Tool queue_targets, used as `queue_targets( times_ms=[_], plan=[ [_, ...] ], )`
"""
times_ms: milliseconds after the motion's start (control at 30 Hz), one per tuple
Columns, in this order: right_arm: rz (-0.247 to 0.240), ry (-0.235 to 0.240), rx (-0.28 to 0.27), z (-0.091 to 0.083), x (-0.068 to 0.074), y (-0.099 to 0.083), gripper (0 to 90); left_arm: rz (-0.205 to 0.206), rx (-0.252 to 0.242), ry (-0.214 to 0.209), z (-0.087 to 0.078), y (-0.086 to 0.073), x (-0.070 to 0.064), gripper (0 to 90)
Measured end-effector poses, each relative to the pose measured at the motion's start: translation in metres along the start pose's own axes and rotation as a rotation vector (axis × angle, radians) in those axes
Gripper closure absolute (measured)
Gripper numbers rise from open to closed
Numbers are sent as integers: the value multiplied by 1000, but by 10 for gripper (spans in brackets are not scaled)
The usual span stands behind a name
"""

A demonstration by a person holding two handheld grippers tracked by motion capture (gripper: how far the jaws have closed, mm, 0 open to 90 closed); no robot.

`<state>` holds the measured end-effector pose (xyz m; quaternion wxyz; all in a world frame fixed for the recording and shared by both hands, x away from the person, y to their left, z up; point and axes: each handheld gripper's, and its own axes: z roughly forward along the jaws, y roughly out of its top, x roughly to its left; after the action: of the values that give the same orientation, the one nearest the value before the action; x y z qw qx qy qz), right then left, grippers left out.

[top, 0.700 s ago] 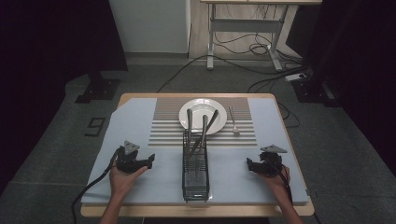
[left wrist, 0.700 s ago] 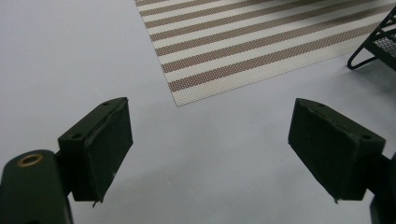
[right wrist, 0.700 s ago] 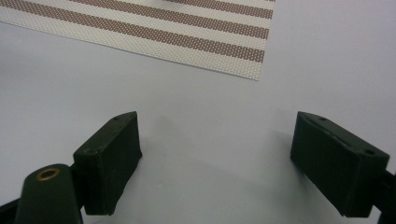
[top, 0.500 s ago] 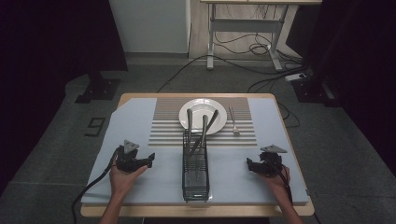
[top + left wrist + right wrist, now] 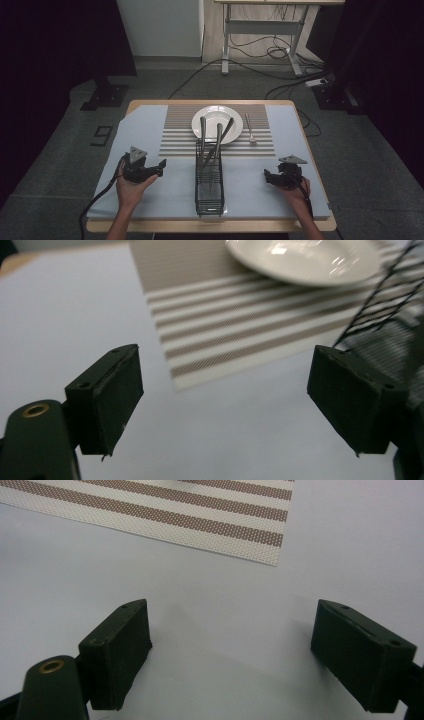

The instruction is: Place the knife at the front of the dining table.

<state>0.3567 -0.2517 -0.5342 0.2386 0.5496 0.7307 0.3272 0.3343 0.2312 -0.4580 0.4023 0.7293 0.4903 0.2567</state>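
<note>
A black wire rack (image 5: pixel 209 175) stands mid-table with long utensils (image 5: pixel 218 137) leaning up out of it. Behind it a white plate (image 5: pixel 216 120) rests on a striped placemat (image 5: pixel 175 135), and a fork (image 5: pixel 250 131) lies to the plate's right. Left of the rack, my left gripper (image 5: pixel 159 169) is held low over the cloth, open and empty. In the left gripper view, the gripper (image 5: pixel 225 400) faces the placemat (image 5: pixel 225 315), plate (image 5: pixel 305 260) and rack (image 5: pixel 385 295). My right gripper (image 5: pixel 267 178) (image 5: pixel 240 650) is open and empty right of the rack, near the placemat's corner (image 5: pixel 200 515).
A pale blue-grey cloth (image 5: pixel 150 200) covers the wooden table (image 5: pixel 320 222). Beyond the table are a dark stand base (image 5: pixel 102 95), a desk frame (image 5: pixel 260 30) and floor cables (image 5: pixel 280 85).
</note>
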Motion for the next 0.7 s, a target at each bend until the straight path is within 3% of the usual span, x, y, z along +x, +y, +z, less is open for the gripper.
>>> queue_targets(
  times_ms=[67,167,400,600,700],
  plan=[
    [0,0,0,0,0,0,156,10,-28,-8,-8,12,-9,147],
    [0,1,1,0,0,0,156,-10,-53,-51,-15,29,-21,146],
    [-1,0,1,0,0,0,156,-17,-63,-66,-15,57,-36,150],
    [0,-1,0,0,0,0,156,-39,-30,-95,0,81,-50,149],
    [-2,0,1,0,0,0,156,-29,-11,-99,13,90,-62,146]
  ],
)
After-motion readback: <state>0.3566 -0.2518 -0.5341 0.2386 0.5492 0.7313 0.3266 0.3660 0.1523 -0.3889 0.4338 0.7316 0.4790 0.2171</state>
